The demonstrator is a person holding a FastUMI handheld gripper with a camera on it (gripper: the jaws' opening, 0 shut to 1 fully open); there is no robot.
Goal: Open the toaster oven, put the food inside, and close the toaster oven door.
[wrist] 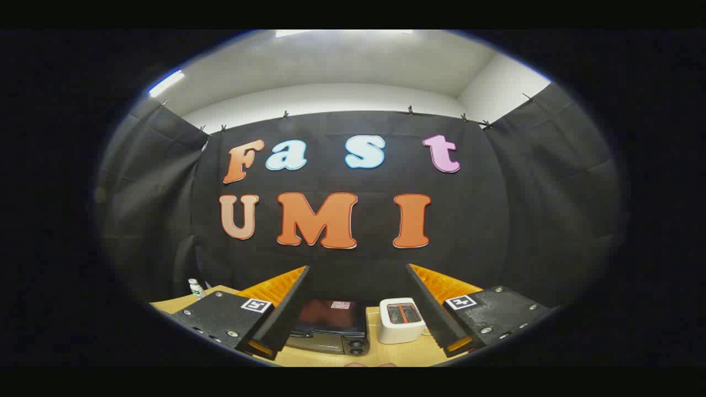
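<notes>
toaster oven (330, 326) sits on the table, seen between your two fingers and beyond them, low in the gap at about 6 o'clock from the middle of the booth wall. dark body, dark top with a reddish sheen and a small pale label near the back; two round knobs (357, 347) show at its front right corner. the door's state can't be made out from this high angle.

just to the oven's 3 o'clock, near it but seemingly apart, stands a white pop-up toaster (401, 321), upright, two slots in its top with a red strip between them. it lies close against the inner edge of your right-hand finger in the view.

at 6 o'clock of the oven, at the very near edge of the table, a sliver of something pale pinkish (370, 364) shows (too little of it to name; could be the food, can't tell).

your gripper (357, 270) is spread wide, fingers well apart, nothing between the tips and nothing held. both fingers hang above the table and short of the oven, touching nothing.

table (325, 358): light wood-coloured top with a woven-looking mat under the appliances.

out at 9 o'clock of the oven, past the left finger at the table's far corner, a small white bottle (196, 288) with a green cap stands upright against the black cloth wall (485, 220). above the cloth, white wall and ceiling lights.
</notes>
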